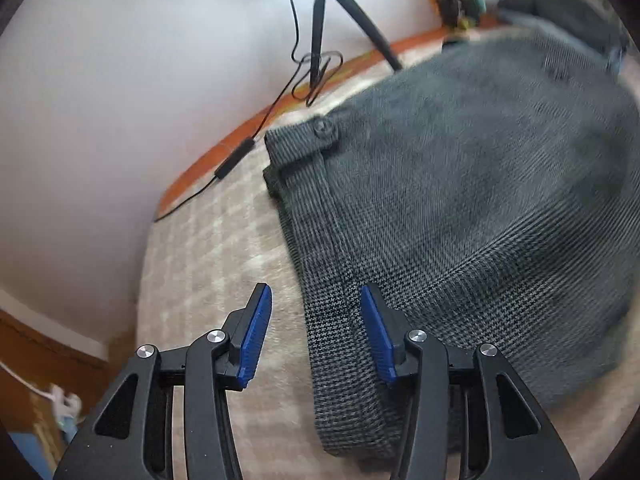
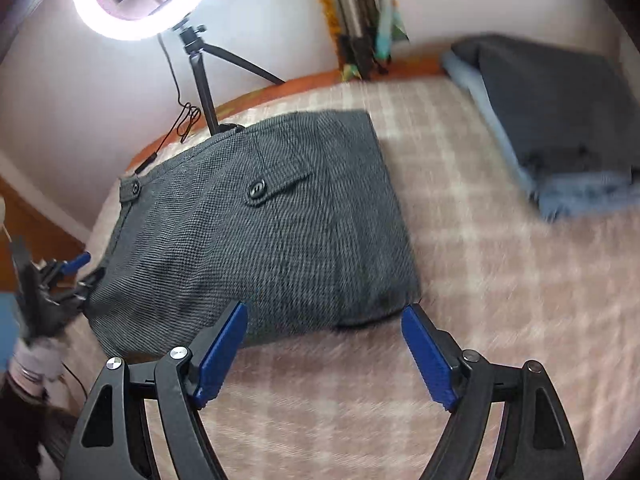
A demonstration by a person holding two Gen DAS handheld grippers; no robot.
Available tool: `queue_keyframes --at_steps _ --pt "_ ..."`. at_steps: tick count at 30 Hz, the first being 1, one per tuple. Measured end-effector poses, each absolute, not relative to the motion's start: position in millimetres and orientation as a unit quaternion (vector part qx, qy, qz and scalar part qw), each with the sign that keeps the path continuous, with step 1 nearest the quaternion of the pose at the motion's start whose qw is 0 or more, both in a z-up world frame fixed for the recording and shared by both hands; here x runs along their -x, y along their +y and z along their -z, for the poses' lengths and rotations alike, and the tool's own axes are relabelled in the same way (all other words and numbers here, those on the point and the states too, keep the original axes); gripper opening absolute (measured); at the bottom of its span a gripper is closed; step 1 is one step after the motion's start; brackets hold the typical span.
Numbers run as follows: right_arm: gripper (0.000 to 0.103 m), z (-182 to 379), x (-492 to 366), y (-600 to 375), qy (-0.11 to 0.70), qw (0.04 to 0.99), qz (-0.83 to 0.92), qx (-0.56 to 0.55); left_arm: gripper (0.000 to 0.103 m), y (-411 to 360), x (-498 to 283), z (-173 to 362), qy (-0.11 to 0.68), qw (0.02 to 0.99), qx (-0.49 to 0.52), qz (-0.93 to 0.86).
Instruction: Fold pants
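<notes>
A pale checked bedspread [image 2: 480,280] covers the bed, blurred by motion. Both grippers are spread wide and hold nothing: the left gripper [image 1: 316,300] straddles the pants' near edge, the right gripper [image 2: 324,320] hangs just short of the fold. The grey pants [image 2: 260,232] lie folded mid-bed. Beyond, stacked clothes [image 2: 560,128] and a ring light [image 2: 140,0], partly cut off.

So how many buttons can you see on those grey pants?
2. One button sits on the back pocket flap, the other button on the waistband tab at the left edge. More may be hidden underneath the pants.
</notes>
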State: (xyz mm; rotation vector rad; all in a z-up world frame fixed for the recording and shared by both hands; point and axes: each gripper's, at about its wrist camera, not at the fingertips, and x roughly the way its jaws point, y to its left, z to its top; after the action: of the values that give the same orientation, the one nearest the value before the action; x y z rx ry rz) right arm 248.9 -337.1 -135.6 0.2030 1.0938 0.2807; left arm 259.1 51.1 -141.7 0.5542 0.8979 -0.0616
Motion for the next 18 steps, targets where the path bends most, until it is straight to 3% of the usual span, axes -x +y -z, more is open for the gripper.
queue_keyframes --at_steps 9,15,17,18 --pt "0.083 155 -244 -337 0.500 0.834 -0.137 -0.190 0.046 52 -247 92 0.436 0.883 -0.158 0.069" --pt "0.083 166 -255 -345 0.468 0.834 -0.130 -0.261 0.046 -8 -249 78 0.411 0.889 -0.158 0.126" --pt "0.078 167 -257 -343 0.462 0.839 -0.124 -0.258 0.046 -28 -253 85 0.408 0.887 -0.162 0.139" --pt "0.070 167 -257 -343 0.458 0.844 -0.118 -0.253 0.046 -40 -256 90 0.406 0.886 -0.170 0.145"
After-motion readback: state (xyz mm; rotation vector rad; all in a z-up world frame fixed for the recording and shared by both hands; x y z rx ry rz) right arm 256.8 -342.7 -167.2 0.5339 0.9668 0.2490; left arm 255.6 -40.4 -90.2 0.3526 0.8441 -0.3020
